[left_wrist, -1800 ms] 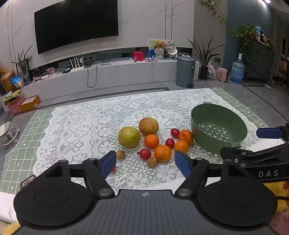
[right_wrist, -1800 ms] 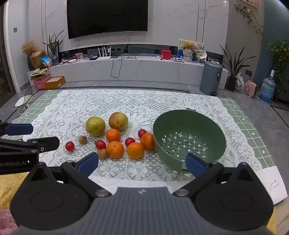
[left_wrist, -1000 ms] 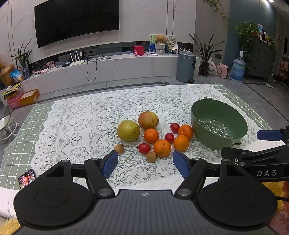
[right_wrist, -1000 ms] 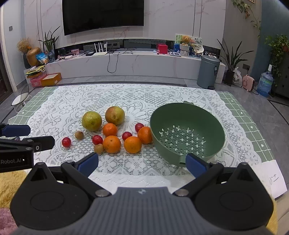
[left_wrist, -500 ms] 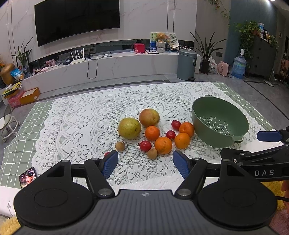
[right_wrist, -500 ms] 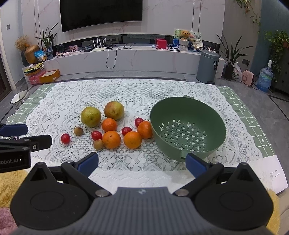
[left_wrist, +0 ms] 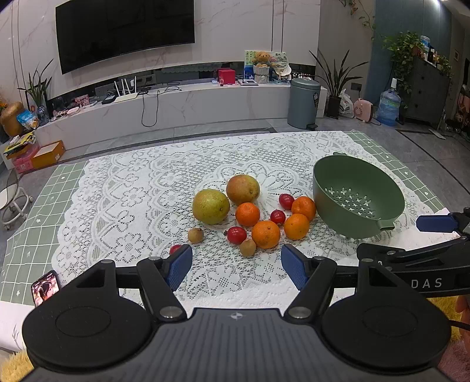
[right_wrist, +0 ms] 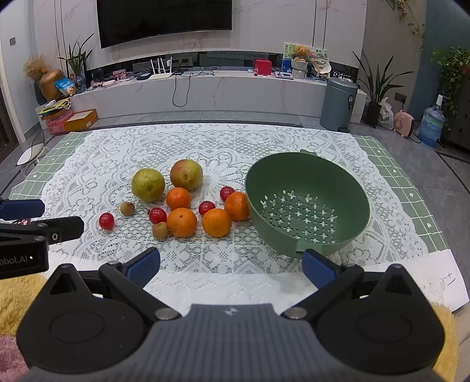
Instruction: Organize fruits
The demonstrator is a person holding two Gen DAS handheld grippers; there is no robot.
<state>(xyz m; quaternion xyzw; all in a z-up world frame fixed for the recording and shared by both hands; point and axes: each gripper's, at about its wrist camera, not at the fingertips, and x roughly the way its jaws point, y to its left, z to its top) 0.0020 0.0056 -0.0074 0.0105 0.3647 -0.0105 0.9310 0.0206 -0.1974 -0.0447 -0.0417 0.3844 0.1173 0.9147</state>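
Left gripper (left_wrist: 236,263) and right gripper (right_wrist: 230,266), both spread wide and empty, above tabletop (right_wrist: 88,164); fruits (right_wrist: 182,222) clustered beside green colander (right_wrist: 307,202).

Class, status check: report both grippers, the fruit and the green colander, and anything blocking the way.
Left gripper open, empty. Right gripper open, empty. Fruit all on lace cloth; green colander empty. Nothing in the way.

Home living rm: wall TV (right_wrist: 164,17), media shelf w/ router (right_wrist: 160,69), houseplants (left_wrist: 337,76), lace tablecloth (left_wrist: 147,205).
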